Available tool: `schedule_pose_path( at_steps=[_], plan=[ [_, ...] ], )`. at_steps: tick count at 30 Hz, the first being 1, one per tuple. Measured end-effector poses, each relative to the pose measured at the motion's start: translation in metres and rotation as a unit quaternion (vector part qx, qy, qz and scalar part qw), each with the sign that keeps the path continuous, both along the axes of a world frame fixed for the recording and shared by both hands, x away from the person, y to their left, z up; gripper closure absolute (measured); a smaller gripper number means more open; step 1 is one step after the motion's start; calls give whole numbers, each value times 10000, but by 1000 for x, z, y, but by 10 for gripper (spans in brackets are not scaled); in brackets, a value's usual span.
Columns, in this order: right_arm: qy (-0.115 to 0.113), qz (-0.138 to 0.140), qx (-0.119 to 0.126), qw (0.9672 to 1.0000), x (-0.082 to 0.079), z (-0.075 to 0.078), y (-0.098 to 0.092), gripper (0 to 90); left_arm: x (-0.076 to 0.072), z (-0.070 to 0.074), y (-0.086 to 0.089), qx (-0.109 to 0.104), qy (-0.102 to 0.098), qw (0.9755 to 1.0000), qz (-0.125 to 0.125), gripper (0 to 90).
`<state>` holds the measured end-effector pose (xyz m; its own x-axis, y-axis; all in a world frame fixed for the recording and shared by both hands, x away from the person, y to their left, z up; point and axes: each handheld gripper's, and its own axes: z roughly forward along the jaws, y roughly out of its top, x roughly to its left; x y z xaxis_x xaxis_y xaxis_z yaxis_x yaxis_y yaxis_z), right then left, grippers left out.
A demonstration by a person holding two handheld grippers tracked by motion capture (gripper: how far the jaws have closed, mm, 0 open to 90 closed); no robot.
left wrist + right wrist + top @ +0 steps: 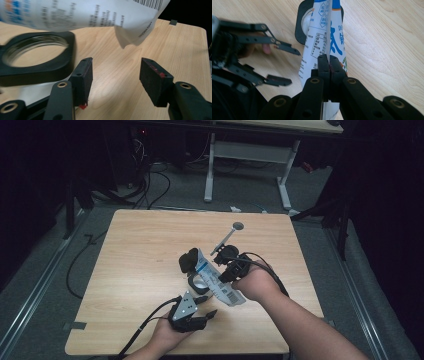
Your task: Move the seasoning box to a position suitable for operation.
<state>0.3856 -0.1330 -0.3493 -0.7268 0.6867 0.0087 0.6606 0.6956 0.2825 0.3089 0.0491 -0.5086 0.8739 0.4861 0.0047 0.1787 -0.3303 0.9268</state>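
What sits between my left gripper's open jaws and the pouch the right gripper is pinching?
Only bare table there, in the left gripper view. The left gripper is open below the pouch; the black ring lies off to one side. The right gripper clamps the pouch.

A light wooden tabletop (140,270) carries a slim grey rod with a round disc end (229,236), lying well toward the far edge. Beyond stand a white metal desk frame (250,155), black floor cables (150,187) and grey carpet (320,245).
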Motion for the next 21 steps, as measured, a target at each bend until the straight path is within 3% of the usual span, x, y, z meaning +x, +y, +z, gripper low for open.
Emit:
schedule_pose_path(
  at_steps=[4, 7, 9, 11, 13, 21],
  plan=[
    [-27, 37, -29, 10000, 0, 1, -1, 900, 3, 1, 19, 137, -73, 9998, 122, 451],
    [-12, 10, -22, 10000, 0, 1, -2, 900, 6, 0, 37, 131, -41, 9994, 328, 450],
    [-13, 32, -9, 10000, 1, 1, -3, 900, 8, -2, 52, 19, 16, 9989, 470, 450],
    [-22, 35, -2, 10000, 1, 1, -4, 900, 11, -2, 66, 16, 19, 9981, 623, 460],
    [-9, -20, 19, 10000, 1, 1, -6, 900, 14, -1, 77, 78, -110, 9965, 820, 461],
    [-22, -134, -36, 9999, 4, -2, -20, 900, 26, -4, 109, -38, 46, 9925, 1225, 476]
  ],
)
